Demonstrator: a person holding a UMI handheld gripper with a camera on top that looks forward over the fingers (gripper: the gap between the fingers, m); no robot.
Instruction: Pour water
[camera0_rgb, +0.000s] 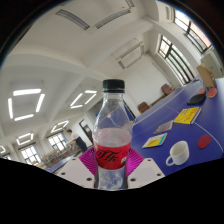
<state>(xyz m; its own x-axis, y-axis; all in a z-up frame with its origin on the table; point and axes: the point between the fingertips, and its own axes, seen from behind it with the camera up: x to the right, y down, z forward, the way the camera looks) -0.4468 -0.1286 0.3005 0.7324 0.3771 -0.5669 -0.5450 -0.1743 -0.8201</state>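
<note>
Clear plastic with a red label and a dark cap: the bottle stands upright between the two fingers of the gripper, which close on its lower body at the label, so it looks clamped and carried, not resting on anything. The fingers are narrowed to the width of the bottle, and their pink pads press the label from both sides. That low hold probably keeps the neck free and leaves the mouth clear for a later tilt. The cap is on, so by my reading no water can leave yet; pouring is not begun. The view tips upward, with ceiling lights and windows filling most of it, which suggests the bottle is lifted above the table. On that blue table, off to the bottle's right, a white cup sits near the front edge, the likely target for the water. Coloured cards lie farther back, toward the far edge. The cup stands well apart from the bottle.
</note>
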